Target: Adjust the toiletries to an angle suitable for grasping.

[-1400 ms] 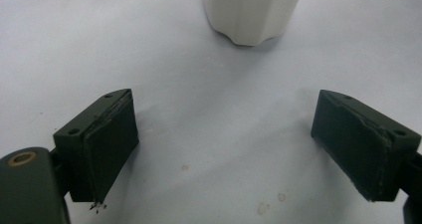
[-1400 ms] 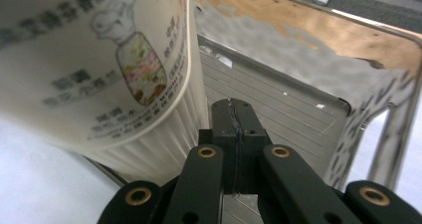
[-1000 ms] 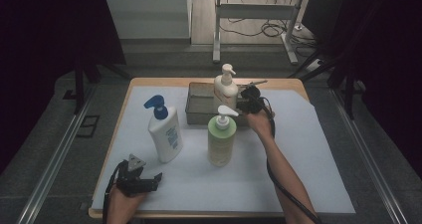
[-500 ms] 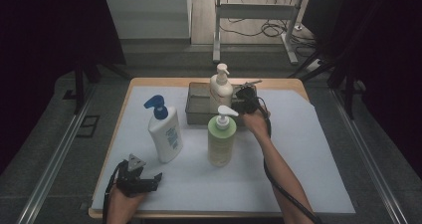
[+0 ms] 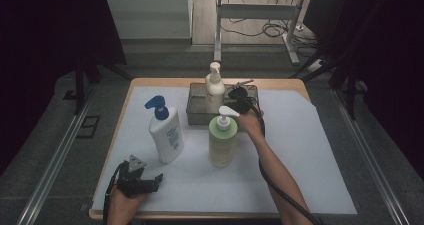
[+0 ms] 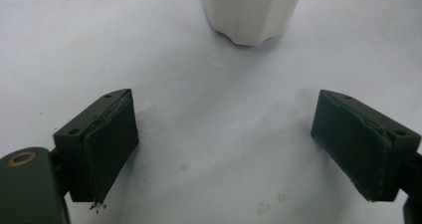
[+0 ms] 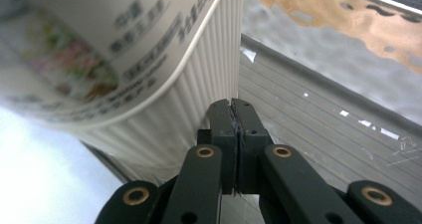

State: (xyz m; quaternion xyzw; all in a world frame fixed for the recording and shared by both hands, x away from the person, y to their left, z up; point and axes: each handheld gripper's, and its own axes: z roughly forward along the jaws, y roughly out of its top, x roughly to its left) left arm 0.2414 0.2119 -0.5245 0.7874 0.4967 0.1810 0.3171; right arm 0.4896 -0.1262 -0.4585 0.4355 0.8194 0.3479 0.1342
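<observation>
A white sheet covers the tabletop (image 5: 320, 150), dark floor around it.

High view: the right hand-held gripper (image 5: 239, 94) is at the grey tray (image 5: 196, 116), beside the cream pump bottle (image 5: 214, 82); the green bottle (image 5: 222, 140) stands just in front, the blue-capped bottle (image 5: 165, 132) to its left. The left hand-held gripper (image 5: 150, 181) rests at the near edge.
Left gripper view: jaws released wide, a white bottle base (image 6: 253, 12) ahead.
Right gripper view: right hand-held gripper (image 7: 234, 104) clenched on nothing, against the cream pump bottle (image 7: 164, 109) over the grey tray (image 7: 318, 134).
</observation>
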